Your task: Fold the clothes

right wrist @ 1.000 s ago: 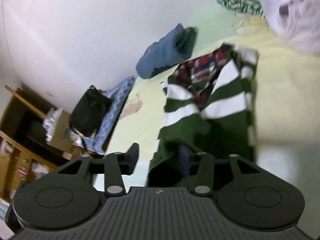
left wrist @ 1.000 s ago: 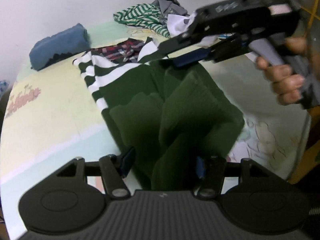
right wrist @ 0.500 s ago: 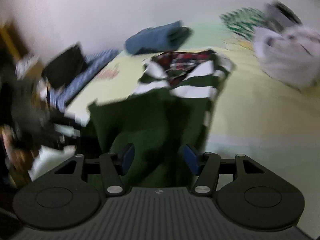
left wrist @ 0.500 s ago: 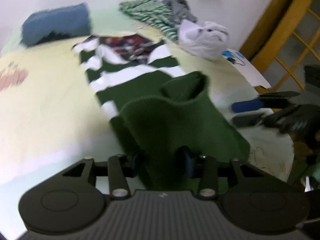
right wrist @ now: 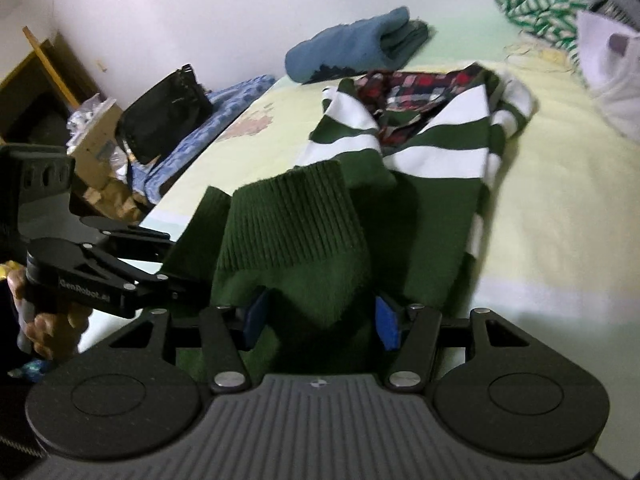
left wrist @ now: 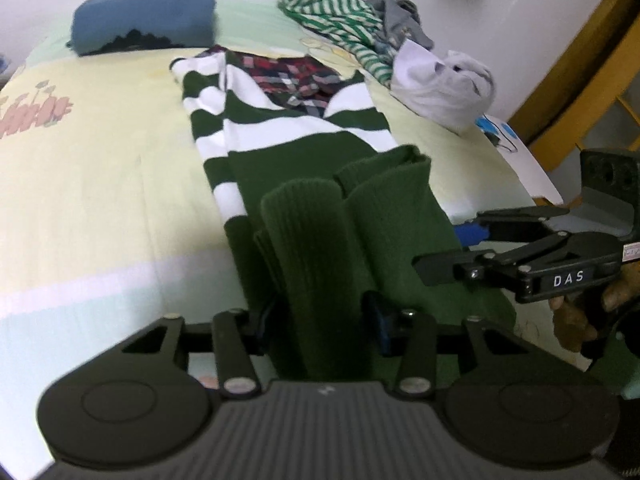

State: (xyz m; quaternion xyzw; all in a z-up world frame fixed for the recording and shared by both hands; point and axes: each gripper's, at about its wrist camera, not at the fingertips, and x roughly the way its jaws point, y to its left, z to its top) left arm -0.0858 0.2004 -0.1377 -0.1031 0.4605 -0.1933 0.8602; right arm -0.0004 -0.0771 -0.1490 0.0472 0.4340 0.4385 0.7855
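Now, nearest the left camera at six o'clock, the left gripper (left wrist: pixel 324 316) has a thick ribbed fold of the green striped sweater (left wrist: pixel 304 160) between its blue pads, and its jaws are closing on that cloth; a second ago they stood wider apart with the hem hanging looser between them. In the right view the right gripper (right wrist: pixel 320 316) shows the same kind of hold: a bunched hem rises between its pads, the left pad against the cloth, the right pad looking a shade clear, so I cannot tell whether it grips firmly. A second ago that gripper was up at one o'clock in the left view, high over the sweater's collar; now it sits low at three o'clock, beside the hem. Both hands have therefore come to the near end of the garment, which I read as the start of the lengthwise fold, hem toward collar. Further out, toward twelve o'clock, the sweater lies flat on the pale yellow bed (left wrist: pixel 100 152), sleeves tucked in, a red checked lining (left wrist: pixel 296 80) showing at the neck. Beyond it at eleven o'clock rests a folded blue garment (left wrist: pixel 140 16); at one o'clock lies the unfolded heap (left wrist: pixel 384 40) of striped, grey and white clothes.
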